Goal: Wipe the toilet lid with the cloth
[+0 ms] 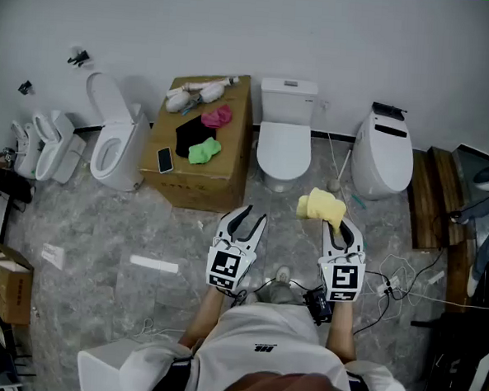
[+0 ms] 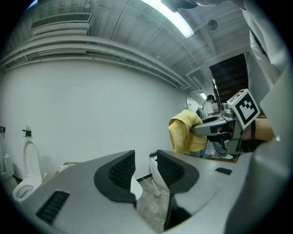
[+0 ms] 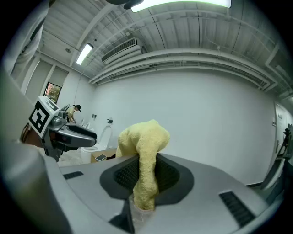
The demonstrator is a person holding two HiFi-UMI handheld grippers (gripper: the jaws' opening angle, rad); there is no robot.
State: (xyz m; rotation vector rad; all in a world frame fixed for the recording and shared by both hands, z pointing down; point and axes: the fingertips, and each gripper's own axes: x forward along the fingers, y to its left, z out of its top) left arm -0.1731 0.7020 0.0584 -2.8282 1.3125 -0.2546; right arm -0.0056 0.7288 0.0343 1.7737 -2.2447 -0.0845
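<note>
Only the head view is taking in the whole floor: the middle toilet (image 1: 284, 147) is sitting against the wall with its toilet lid (image 1: 284, 145) down, and both grippers are hanging in front of it, well short of it. The right gripper view is giving the close-up. The right gripper (image 3: 145, 176) is pinching the yellow cloth (image 3: 144, 155), the fabric squeezed between the ribbed pads and bunching up over the jaw tips. In the left gripper view, that same cloth (image 2: 185, 130) is drooping off the right gripper (image 2: 215, 125), in the air and touching nothing else.

The cardboard box (image 1: 221, 173) left of the middle toilet is carrying its load on top: a pink cloth (image 1: 216, 116), a green cloth (image 1: 204, 151), a black cloth (image 1: 189, 134) and a phone (image 1: 165, 159). Further left, another toilet (image 1: 115, 145) is standing with its lid up.

The left gripper (image 2: 145, 171) is holding nothing, its jaws parted by a narrow gap with only the room showing through. From the head view, the left gripper (image 1: 245, 219) and the right gripper (image 1: 342, 230) are hovering side by side, the cloth (image 1: 321, 206) poking forward toward the lid.
</note>
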